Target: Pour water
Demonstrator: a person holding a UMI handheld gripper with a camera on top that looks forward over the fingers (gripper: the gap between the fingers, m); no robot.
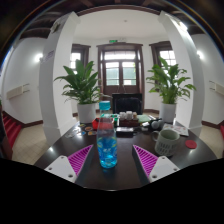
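Note:
A clear plastic bottle (106,143) with blue liquid in its lower half stands upright on the dark round table (112,172). It stands between my two fingers, with a gap on each side. My gripper (112,160) is open, its purple pads (80,159) spread to the left and right of the bottle's base. A second bottle with a blue cap (105,104) stands just behind the first. A pale woven cup (167,142) sits on the table to the right, beyond my right finger.
Small items clutter the table's far side, among them a dark box (124,131) and a red thing (190,143) at the right. Two potted plants (82,85) flank a dark wooden door (122,73) beyond the table. Red seats (10,128) stand at the left.

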